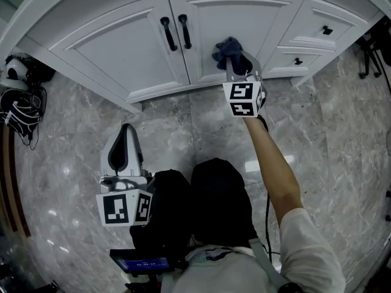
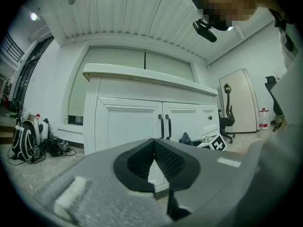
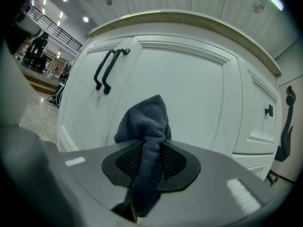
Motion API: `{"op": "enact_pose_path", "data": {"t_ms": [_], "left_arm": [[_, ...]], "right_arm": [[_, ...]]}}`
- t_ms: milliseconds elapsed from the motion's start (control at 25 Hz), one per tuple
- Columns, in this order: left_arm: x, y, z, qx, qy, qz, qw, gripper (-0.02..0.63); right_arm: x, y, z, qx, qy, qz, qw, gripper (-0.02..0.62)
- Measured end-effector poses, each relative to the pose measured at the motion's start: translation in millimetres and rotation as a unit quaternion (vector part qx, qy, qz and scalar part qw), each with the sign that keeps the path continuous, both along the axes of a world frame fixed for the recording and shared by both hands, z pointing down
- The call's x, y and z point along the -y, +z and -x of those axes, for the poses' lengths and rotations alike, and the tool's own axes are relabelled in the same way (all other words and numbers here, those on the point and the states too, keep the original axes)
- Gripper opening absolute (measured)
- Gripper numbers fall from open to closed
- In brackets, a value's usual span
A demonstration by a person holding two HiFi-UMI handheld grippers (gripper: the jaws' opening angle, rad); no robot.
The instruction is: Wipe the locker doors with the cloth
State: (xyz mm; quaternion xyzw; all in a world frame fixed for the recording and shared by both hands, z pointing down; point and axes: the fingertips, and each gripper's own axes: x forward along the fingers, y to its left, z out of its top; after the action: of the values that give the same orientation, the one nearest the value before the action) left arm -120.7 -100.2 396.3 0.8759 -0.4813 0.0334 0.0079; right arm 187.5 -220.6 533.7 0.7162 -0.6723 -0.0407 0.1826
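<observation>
Grey marble floor (image 1: 183, 133) runs up to a white cabinet whose two locker doors (image 1: 122, 41) meet at a pair of black vertical handles (image 1: 176, 32). To their right are two small drawers with black knobs (image 1: 327, 30). A white countertop overhangs the doors. A dark backpack (image 1: 18, 102) and loose cables lie on the floor by the cabinet's left end, and a black office chair (image 2: 227, 119) stands against the far wall to the right.

The right gripper (image 1: 238, 58) is held out on an extended bare forearm with a white sleeve at the shoulder. Its fingers (image 3: 175, 162) are clamped on the dark blue-grey cloth (image 3: 144, 126). The cloth is pinched into a narrow strip between the pads, and a bunched wad sticks out past the tips. That wad sits at the right-hand door, to the right of the handles and lower than them. Whether it presses on the panel cannot be told.

The left gripper (image 1: 125, 133) hangs low, close to the person's body and well back from the cabinet, pointing level at the doors. Its fingers (image 2: 168, 162) are closed tip to tip with nothing between them.
</observation>
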Motion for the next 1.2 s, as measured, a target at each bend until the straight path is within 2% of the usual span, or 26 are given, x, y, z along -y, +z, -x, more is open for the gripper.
{"op": "enact_pose_path", "data": {"t_ms": [320,440,640,960,1200], "left_arm": [[0.1,-1.0,9.4,0.000,-0.007,-0.001,1.0000,0.003],[0.5,0.2,11.2,0.001,-0.007,0.001,1.0000,0.002],[1.9,2.7,14.5,0.003,-0.010,0.003,0.9999,0.002],[3.3,3.8,11.4,0.009,-0.008,0.005,0.9999,0.003],[3.7,6.2,7.9,0.010,-0.005,0.005,0.9999,0.002]], "right_arm": [[15.3,11.3,71.5,0.019,-0.042,0.005,0.999,0.087],[15.1,24.4,74.9,0.023,-0.040,0.008,0.999,0.087],[15.2,66.9,78.2,0.008,-0.052,0.052,0.997,0.087],[10.6,112.6,60.7,-0.042,-0.058,0.102,0.992,0.088],[-0.8,118.9,4.4,-0.050,-0.019,0.114,0.992,0.089]]}}
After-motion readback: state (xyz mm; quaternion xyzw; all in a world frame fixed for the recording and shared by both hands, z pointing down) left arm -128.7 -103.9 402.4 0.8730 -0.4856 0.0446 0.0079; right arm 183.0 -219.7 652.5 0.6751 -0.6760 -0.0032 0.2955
